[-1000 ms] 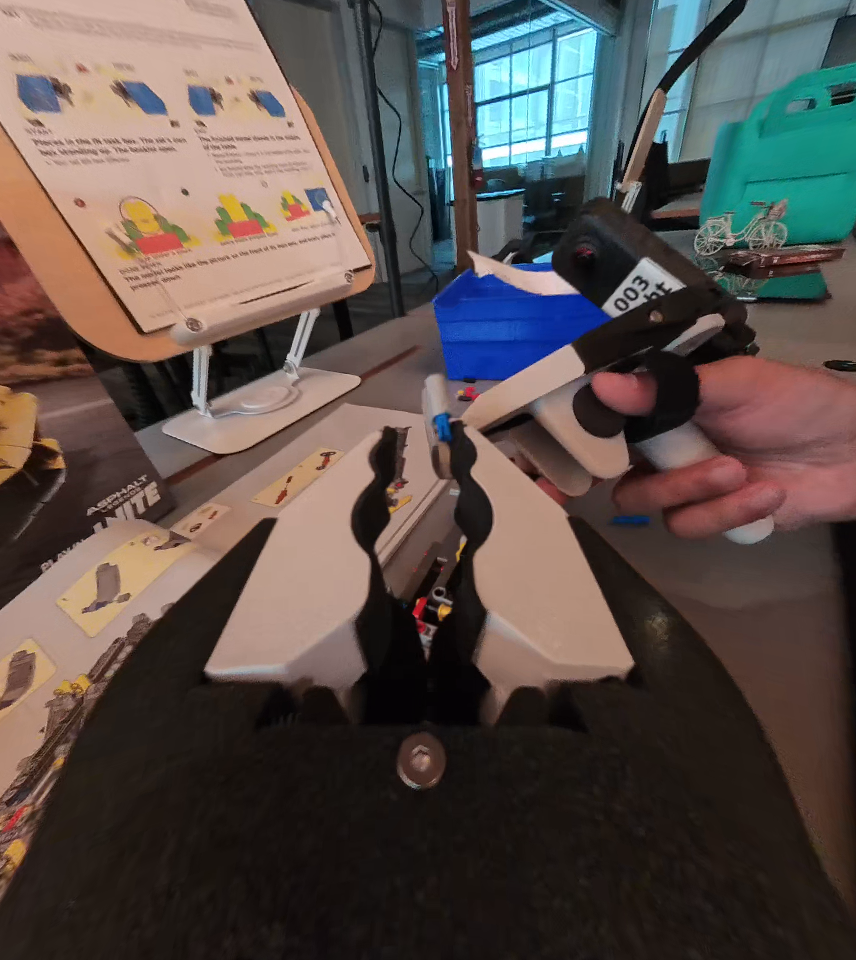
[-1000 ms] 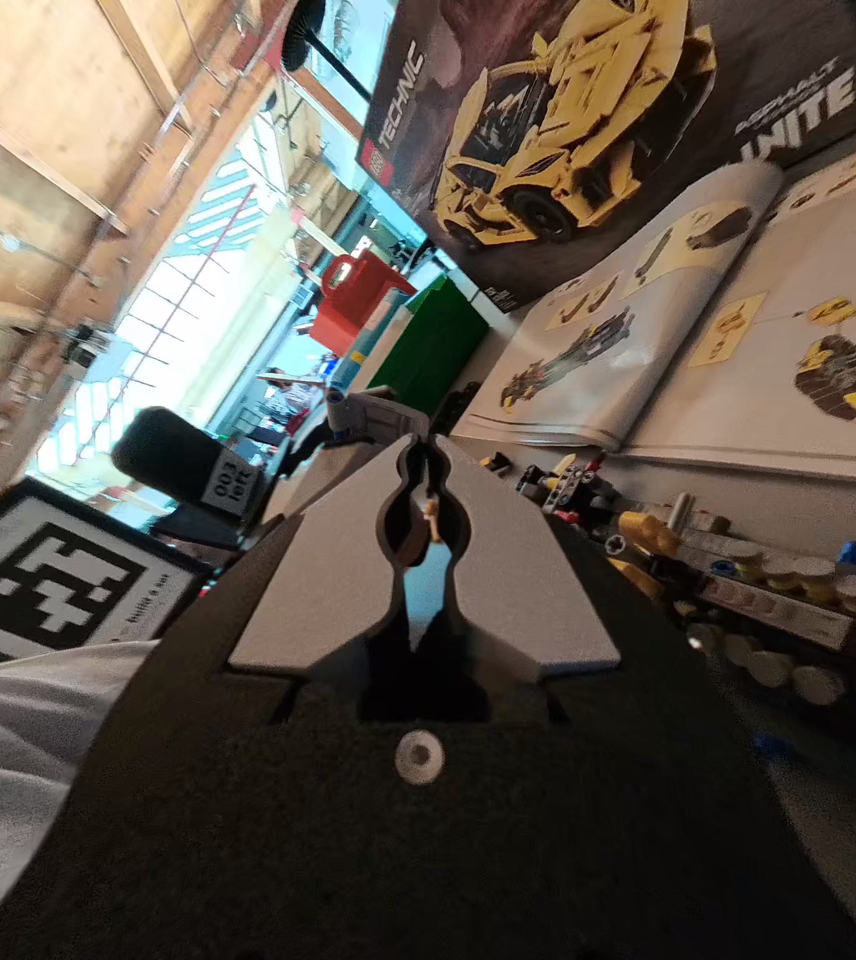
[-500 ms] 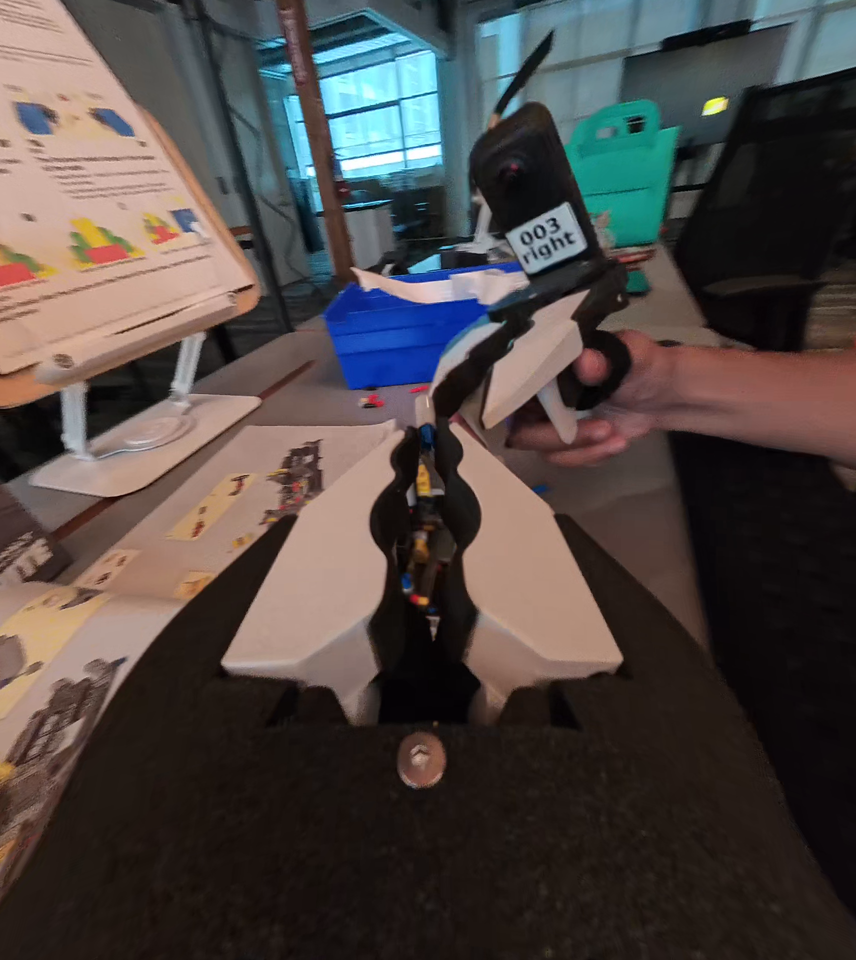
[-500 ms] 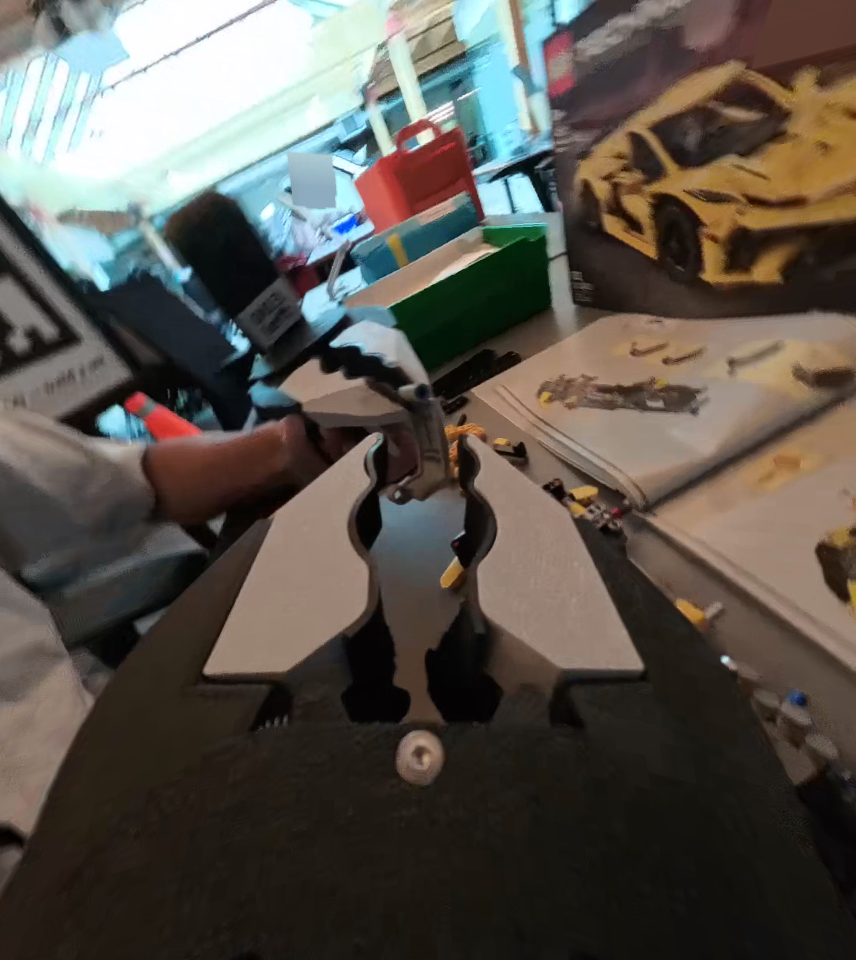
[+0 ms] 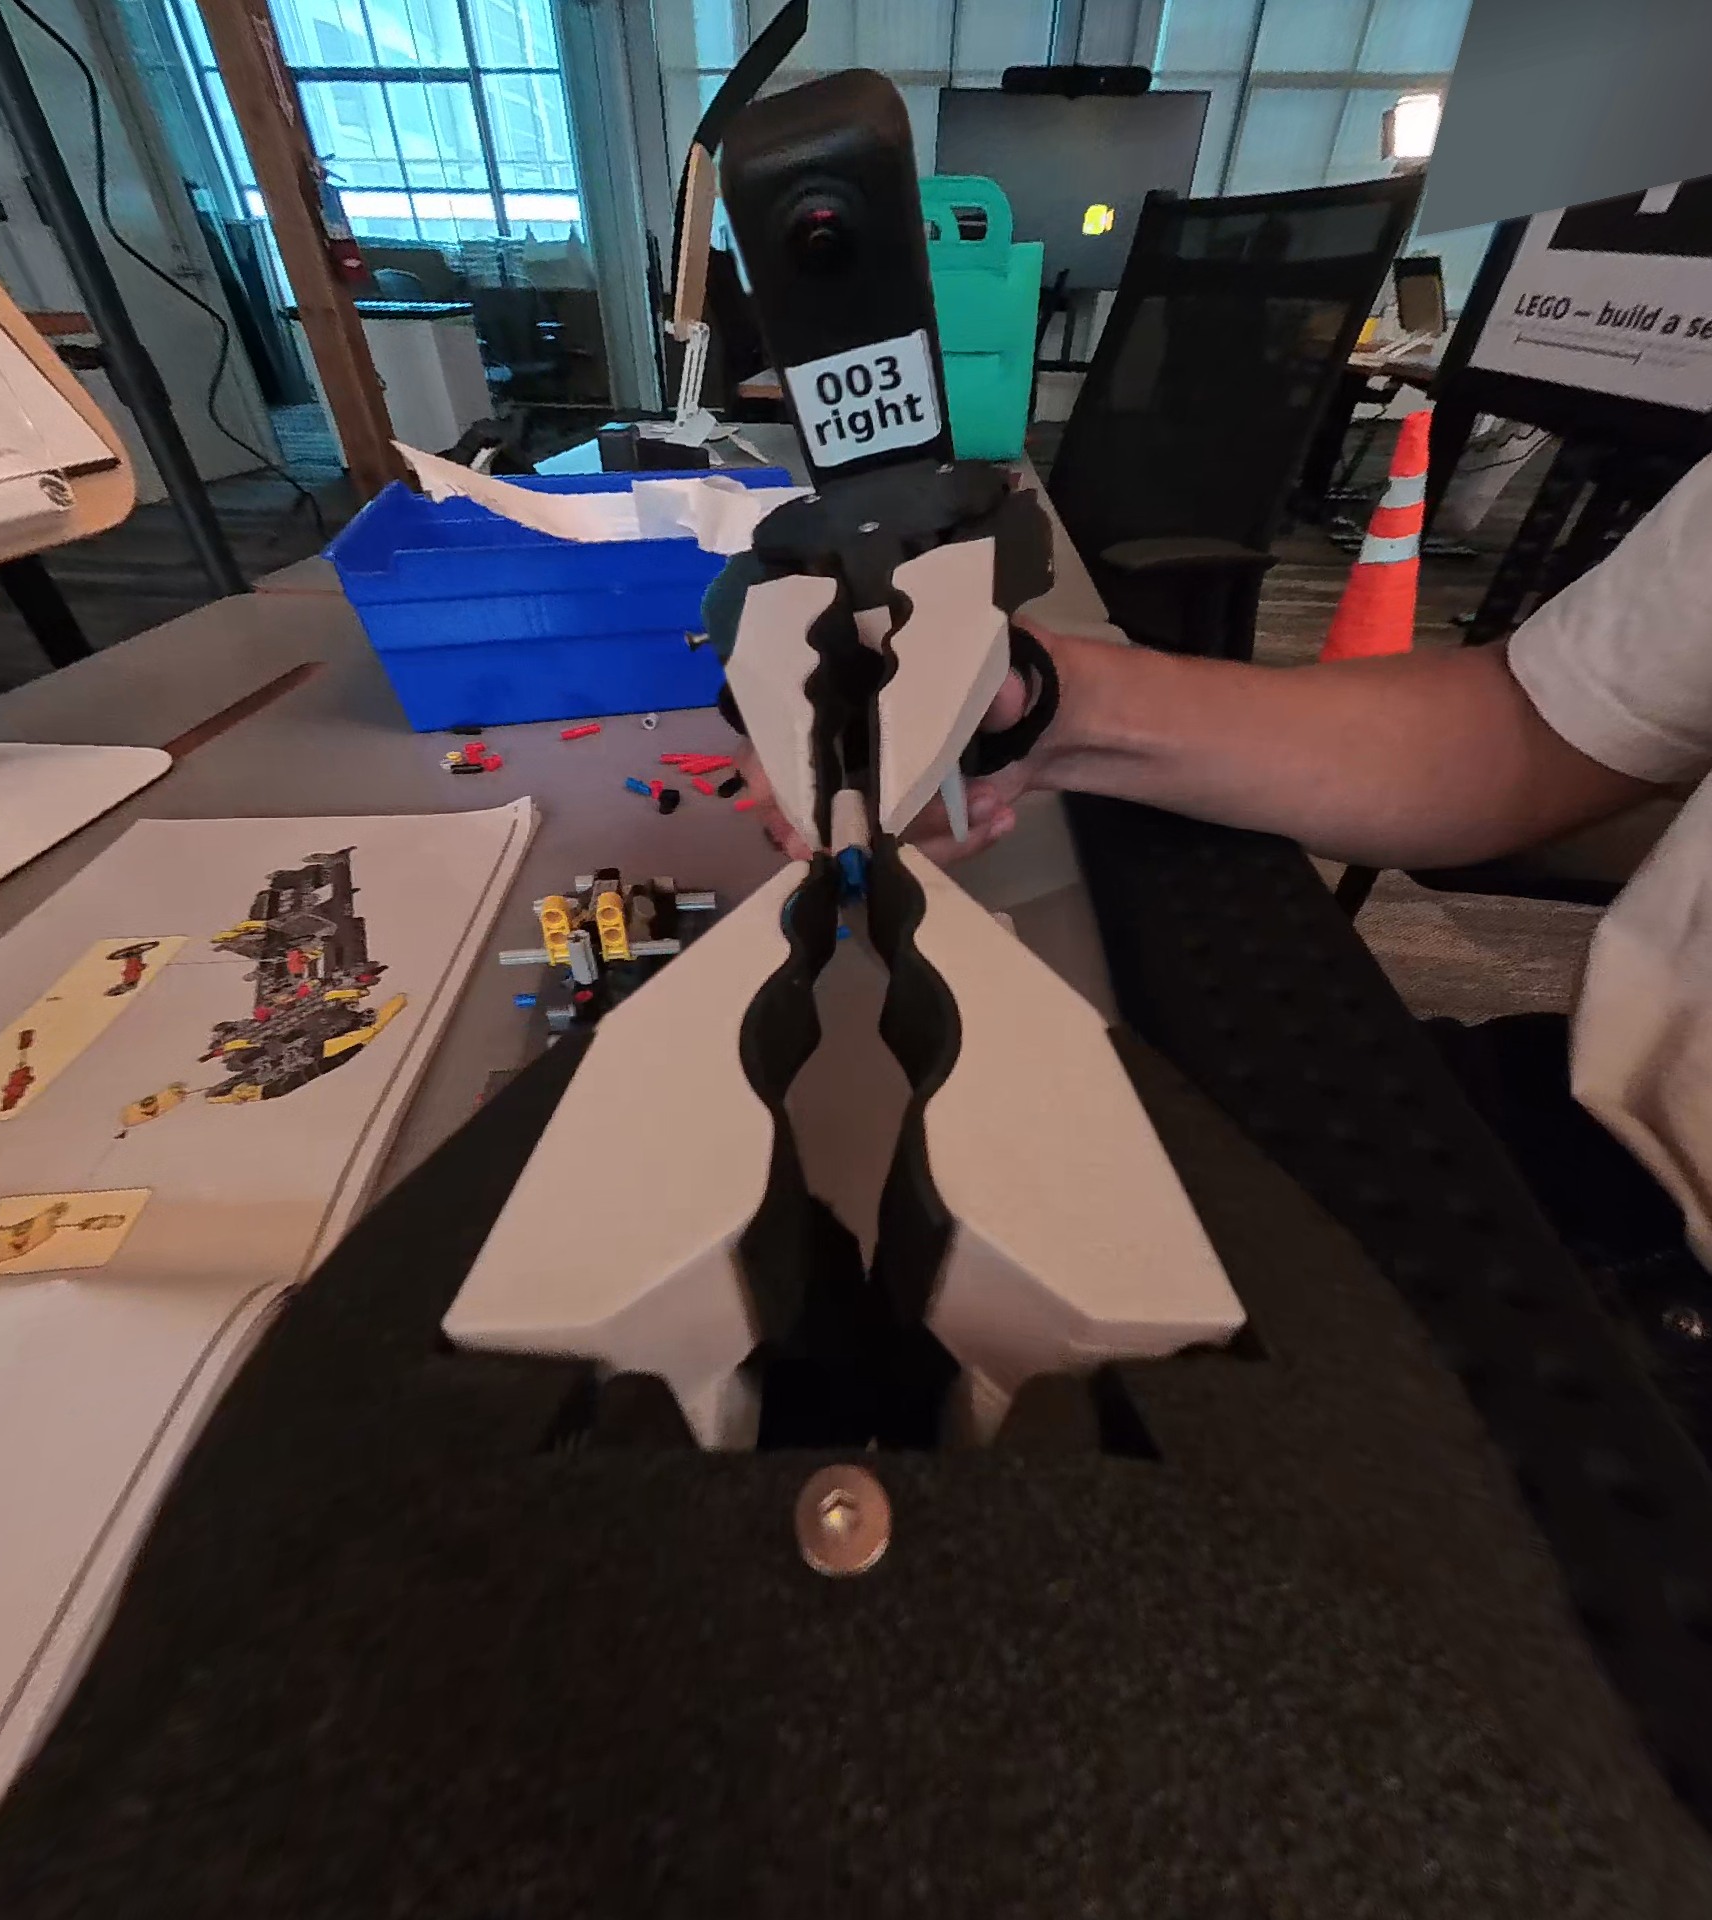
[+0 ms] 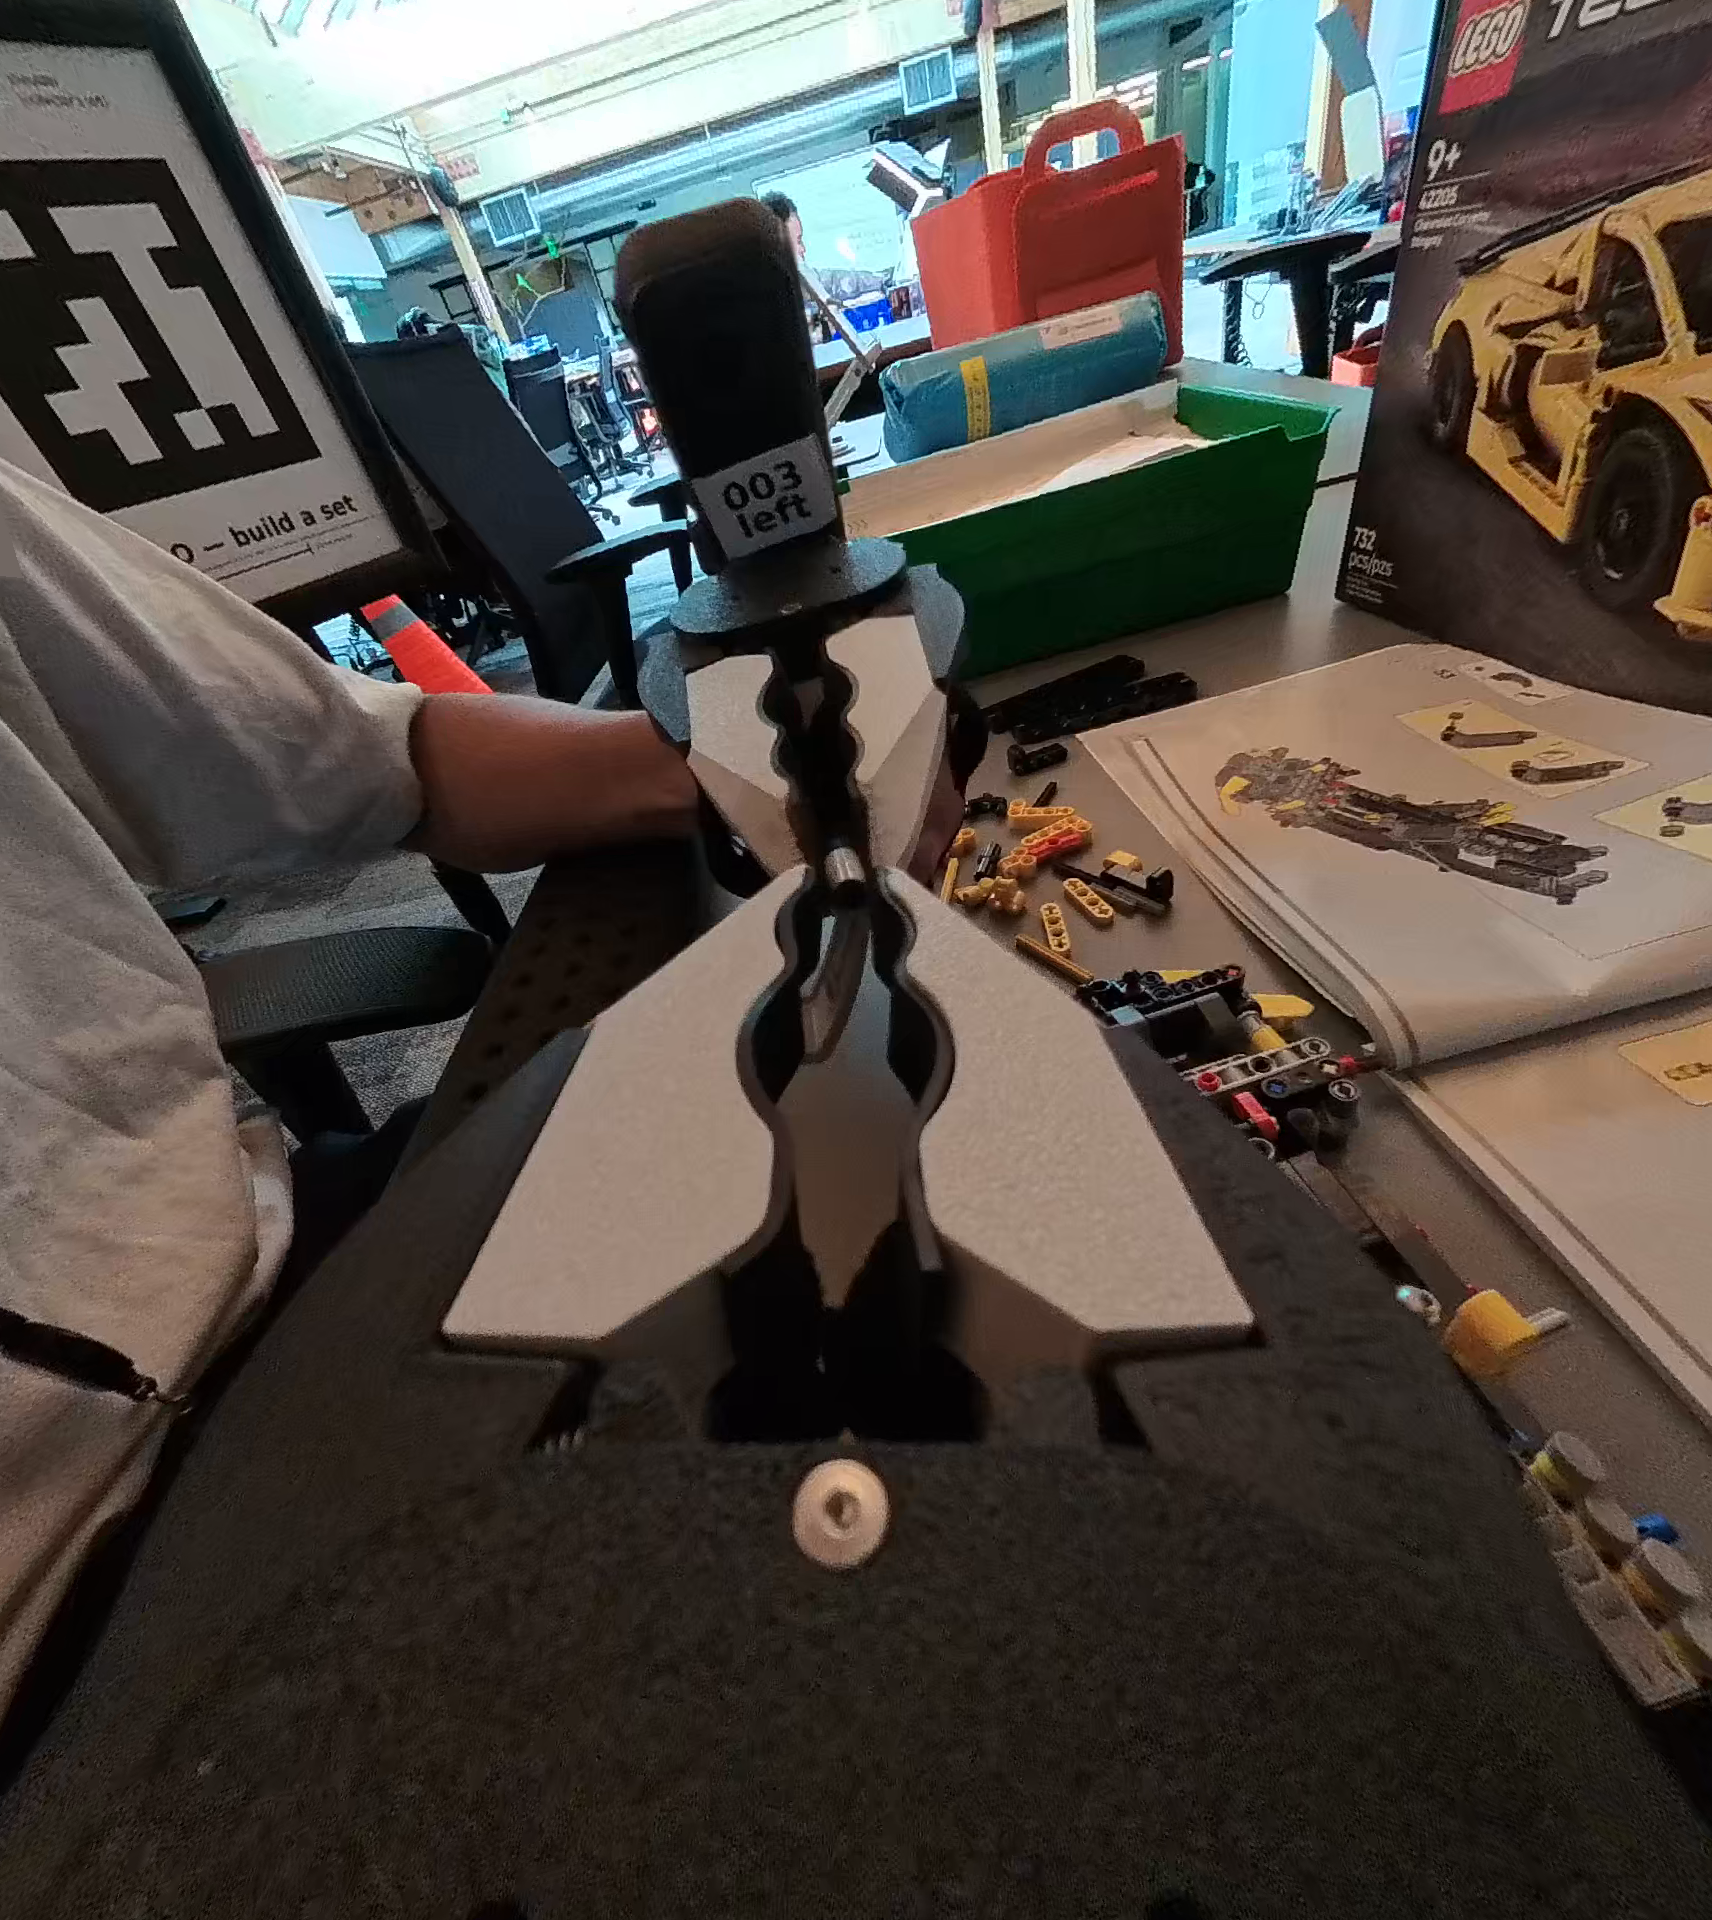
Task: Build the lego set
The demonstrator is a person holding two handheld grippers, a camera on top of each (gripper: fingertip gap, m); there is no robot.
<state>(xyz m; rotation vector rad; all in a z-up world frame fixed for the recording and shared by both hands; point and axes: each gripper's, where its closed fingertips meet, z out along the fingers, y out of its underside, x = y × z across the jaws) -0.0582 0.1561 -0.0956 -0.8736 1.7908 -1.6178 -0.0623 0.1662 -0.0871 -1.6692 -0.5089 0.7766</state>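
Note:
My two grippers meet tip to tip above the table's near edge. My left gripper [image 5: 847, 883] is shut on a small blue pin [image 5: 850, 865]. My right gripper [image 6: 841, 896] is shut on a light grey beam [image 6: 834, 971] that runs back between its fingers. The beam's end [image 5: 849, 812] touches the blue pin. The right gripper also shows in the left wrist view [image 5: 847, 821], and the left gripper in the right wrist view [image 6: 834, 831], each held by a hand. A partly built black and yellow assembly [image 5: 613, 935] lies on the table, also seen in the right wrist view [image 6: 1236, 1039].
An open instruction booklet [image 5: 208, 987] lies on the table. Beyond are a blue bin [image 5: 519, 623], a green bin [image 6: 1122, 520] and the set's box [image 6: 1610, 364]. Loose red pieces [image 5: 696, 769] and yellow pieces [image 6: 1039, 862] are scattered about. A black chair [image 5: 1236, 416] stands beside the table.
Both grippers swung round and levelled out so they now face each other head on. Their tips stayed together at the beam and blue pin.

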